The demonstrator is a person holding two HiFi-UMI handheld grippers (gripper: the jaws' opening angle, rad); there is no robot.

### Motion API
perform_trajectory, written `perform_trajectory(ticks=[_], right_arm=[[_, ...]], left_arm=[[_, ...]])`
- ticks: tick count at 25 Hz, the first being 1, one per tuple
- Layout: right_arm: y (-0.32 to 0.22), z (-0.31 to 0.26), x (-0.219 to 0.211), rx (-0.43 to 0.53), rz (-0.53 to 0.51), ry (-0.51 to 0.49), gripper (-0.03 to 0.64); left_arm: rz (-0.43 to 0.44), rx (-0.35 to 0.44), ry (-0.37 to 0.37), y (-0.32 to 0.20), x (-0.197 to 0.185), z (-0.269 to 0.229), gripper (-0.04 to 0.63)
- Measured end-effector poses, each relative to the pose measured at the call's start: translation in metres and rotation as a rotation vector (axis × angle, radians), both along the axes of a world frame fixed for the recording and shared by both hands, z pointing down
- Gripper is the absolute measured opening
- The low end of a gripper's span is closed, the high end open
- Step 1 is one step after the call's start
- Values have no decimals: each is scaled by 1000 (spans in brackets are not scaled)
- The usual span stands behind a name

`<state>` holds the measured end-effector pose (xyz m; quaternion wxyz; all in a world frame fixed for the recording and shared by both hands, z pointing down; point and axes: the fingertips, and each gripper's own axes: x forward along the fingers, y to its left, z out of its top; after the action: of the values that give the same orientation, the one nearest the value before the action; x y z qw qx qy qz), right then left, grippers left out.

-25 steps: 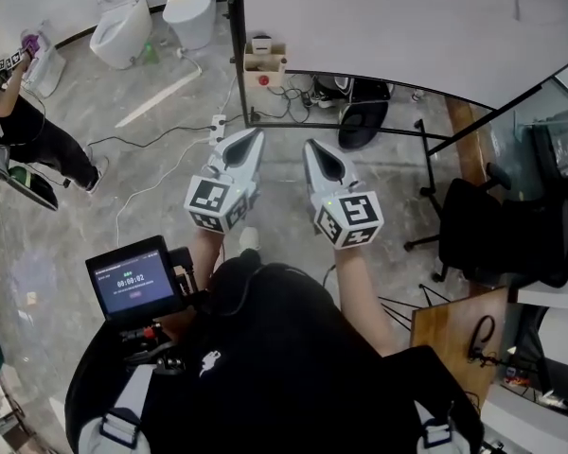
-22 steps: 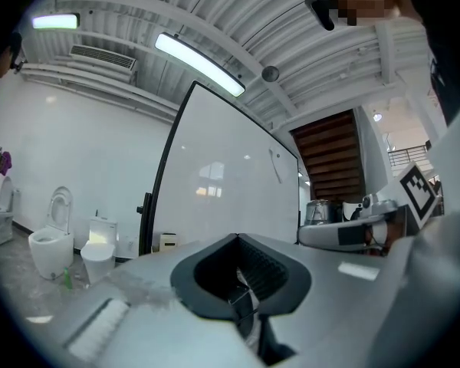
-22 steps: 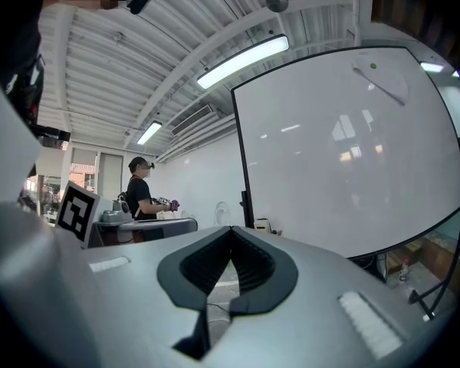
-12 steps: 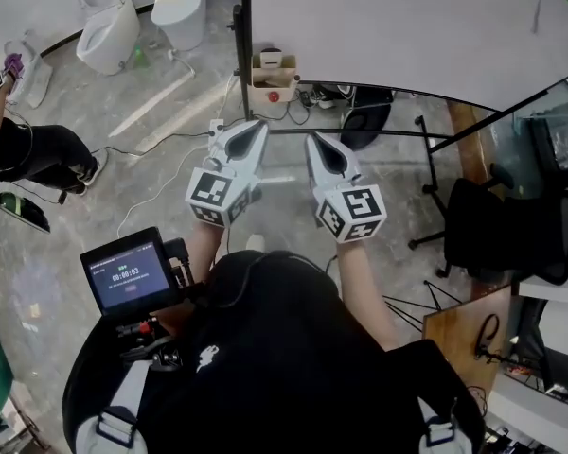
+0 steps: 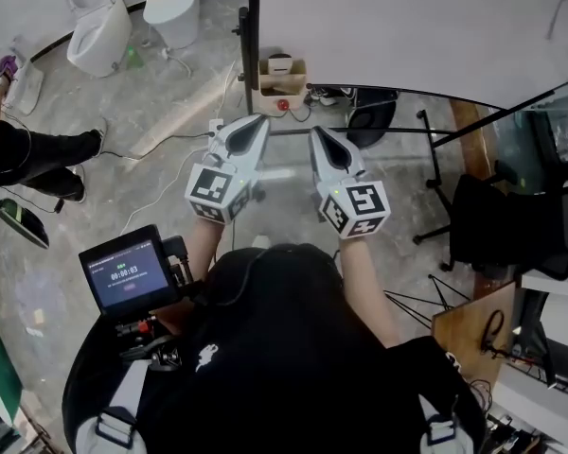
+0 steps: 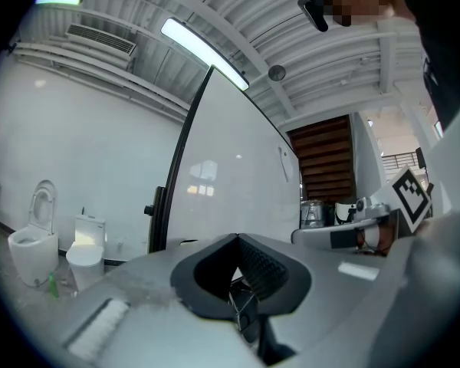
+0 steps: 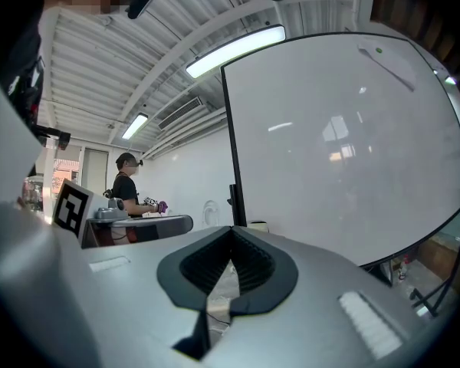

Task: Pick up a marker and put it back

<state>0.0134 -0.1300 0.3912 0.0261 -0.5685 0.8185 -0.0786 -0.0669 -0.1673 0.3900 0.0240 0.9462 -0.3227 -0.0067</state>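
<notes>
The left hand-held gripper (image 5: 257, 122) and the right hand-held gripper (image 5: 316, 134) were held level, side by side in front of the person. Each had its jaws pressed together with nothing between them. Beyond them stood the whiteboard (image 5: 407, 26), with a small box (image 5: 282, 76) at its foot. No marker could be made out; it probably lay somewhere along the board. The best course was to come close, find it, then open one pair of jaws across its barrel.

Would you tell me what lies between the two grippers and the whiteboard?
In the head view, a small cardboard box and loose cables lie on the floor there.
</notes>
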Motion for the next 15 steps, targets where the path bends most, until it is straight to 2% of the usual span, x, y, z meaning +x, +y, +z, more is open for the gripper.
perform_trajectory(ticks=[7, 9, 15], right_arm=[[-37, 16, 6, -25, -13, -15, 5], [-41, 12, 8, -24, -26, -14, 5], [-66, 9, 21, -23, -117, 33, 5]], left_arm=[[-15, -45, 28, -33, 2, 13, 5], [-24, -45, 11, -34, 3, 11, 5], [-124, -49, 42, -46, 15, -2, 3]])
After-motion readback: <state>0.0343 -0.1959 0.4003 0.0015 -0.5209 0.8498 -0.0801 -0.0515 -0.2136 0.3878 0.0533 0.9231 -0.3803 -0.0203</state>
